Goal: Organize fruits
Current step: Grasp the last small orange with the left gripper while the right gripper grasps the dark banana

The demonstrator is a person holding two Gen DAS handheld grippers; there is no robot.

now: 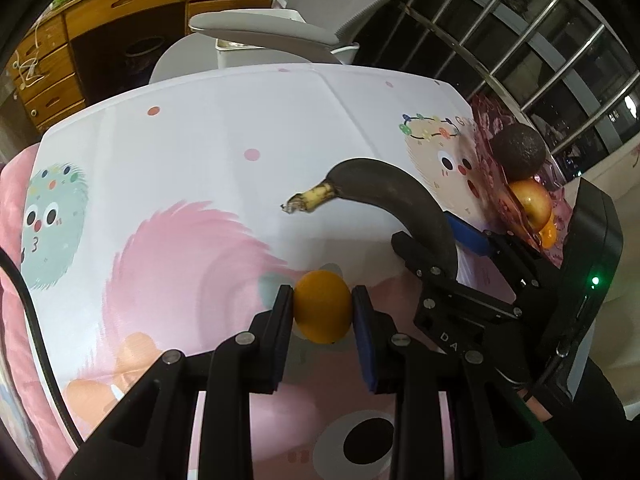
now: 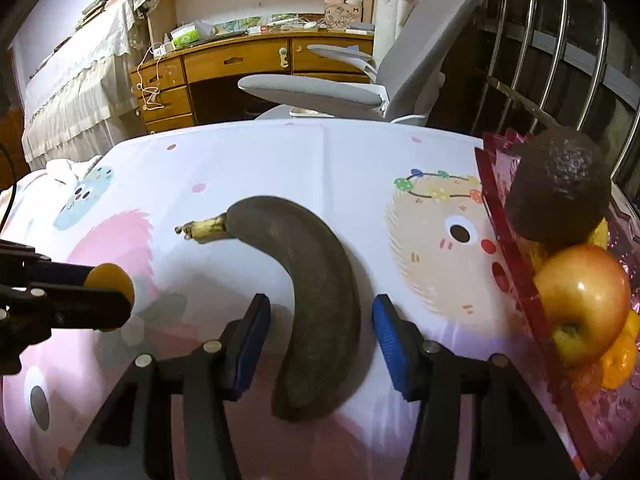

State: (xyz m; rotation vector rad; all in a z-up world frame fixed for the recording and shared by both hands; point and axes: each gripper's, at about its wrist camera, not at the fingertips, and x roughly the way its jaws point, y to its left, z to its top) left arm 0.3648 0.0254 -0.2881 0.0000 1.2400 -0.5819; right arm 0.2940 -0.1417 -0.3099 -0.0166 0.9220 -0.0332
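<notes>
My left gripper [image 1: 323, 308] is shut on a small orange fruit [image 1: 323, 307], held just above the cartoon tablecloth [image 1: 180, 160]; the same orange fruit [image 2: 109, 280] shows at the left of the right wrist view. A blackened banana [image 2: 316, 304] lies on the cloth, and my right gripper [image 2: 320, 340] stands open astride its lower half, pads clear of the peel on both sides. In the left wrist view the banana [image 1: 400, 192] runs between the right gripper's fingers [image 1: 416, 252]. A red patterned tray [image 2: 516, 280] at the right holds an avocado [image 2: 558, 188], an apple [image 2: 584, 300] and orange fruits [image 2: 620, 360].
A grey office chair [image 2: 320, 92] stands past the table's far edge, with a wooden desk [image 2: 224, 68] behind it. Window bars [image 2: 560, 60] rise at the right behind the tray. A black cable [image 1: 36, 320] hangs by the table's left edge.
</notes>
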